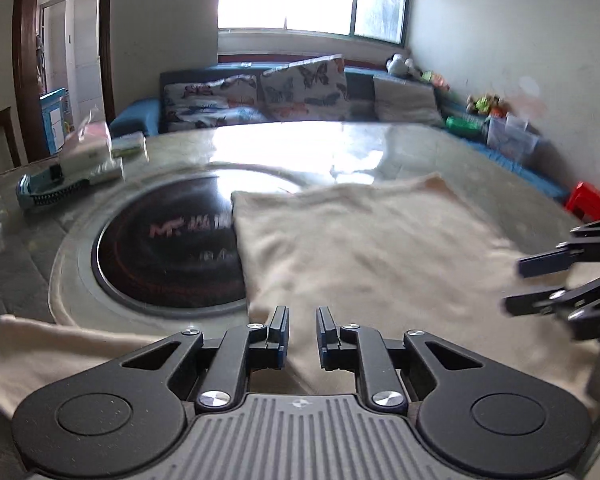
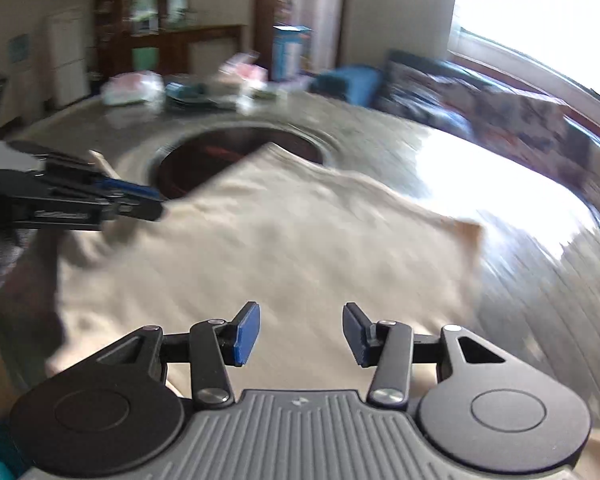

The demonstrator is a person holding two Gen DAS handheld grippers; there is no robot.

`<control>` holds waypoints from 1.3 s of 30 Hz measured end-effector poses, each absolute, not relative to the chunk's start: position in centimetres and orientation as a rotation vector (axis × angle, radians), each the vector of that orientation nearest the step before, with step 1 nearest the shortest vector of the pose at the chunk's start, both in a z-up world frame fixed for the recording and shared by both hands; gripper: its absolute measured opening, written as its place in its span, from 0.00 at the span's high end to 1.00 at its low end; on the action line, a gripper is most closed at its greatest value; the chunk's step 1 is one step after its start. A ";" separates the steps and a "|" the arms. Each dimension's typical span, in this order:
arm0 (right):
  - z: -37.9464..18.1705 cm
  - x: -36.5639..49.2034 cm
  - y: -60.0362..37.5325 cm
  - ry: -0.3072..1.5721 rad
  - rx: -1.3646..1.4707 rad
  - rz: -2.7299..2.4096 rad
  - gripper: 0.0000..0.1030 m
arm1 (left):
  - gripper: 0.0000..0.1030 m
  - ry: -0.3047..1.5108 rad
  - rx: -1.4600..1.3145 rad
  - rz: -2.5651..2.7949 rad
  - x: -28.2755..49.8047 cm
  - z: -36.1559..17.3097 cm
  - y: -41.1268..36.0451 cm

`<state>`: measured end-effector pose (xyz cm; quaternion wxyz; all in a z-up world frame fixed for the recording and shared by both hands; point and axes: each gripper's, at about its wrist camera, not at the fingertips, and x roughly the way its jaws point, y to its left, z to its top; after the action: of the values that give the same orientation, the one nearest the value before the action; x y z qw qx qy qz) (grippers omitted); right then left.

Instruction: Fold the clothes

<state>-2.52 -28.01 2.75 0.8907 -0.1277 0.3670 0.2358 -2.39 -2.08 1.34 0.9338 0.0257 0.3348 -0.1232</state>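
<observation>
A cream garment (image 1: 360, 248) lies spread on the round glass table, partly folded, with one sleeve or flap reaching to the near left (image 1: 60, 352). My left gripper (image 1: 302, 334) hovers just above its near edge, jaws slightly apart and empty. My right gripper (image 2: 300, 332) is open and empty above the cloth (image 2: 280, 248). The right gripper also shows at the right edge of the left wrist view (image 1: 548, 284), and the left gripper at the left of the right wrist view (image 2: 140, 200). The right wrist view is motion-blurred.
A dark round cooktop (image 1: 168, 244) is set into the table's middle, partly under the cloth. Boxes and a blue toy truck (image 1: 52, 188) sit at the far left of the table. A sofa with butterfly cushions (image 1: 284, 88) stands behind. A red stool (image 1: 590, 200) is at right.
</observation>
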 end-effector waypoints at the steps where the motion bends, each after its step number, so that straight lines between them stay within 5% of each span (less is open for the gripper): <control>1: 2.4 -2.7 -28.8 0.775 -0.264 0.468 0.55 | 0.84 0.683 0.073 -0.240 -2.4 1.1 -2.2; 17: 1.7 -9.1 -31.7 0.758 -0.227 0.475 0.56 | 0.75 0.634 0.146 -0.392 -5.4 2.9 -8.7; 39: -0.6 -7.5 -51.8 0.687 0.239 -0.267 0.64 | 0.74 0.659 0.227 -0.584 -7.1 1.9 -17.3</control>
<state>-7.46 -51.80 -0.61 0.9260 0.1163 0.3348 -0.1299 -7.08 -17.26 1.89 0.8983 0.1097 0.3185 -0.2823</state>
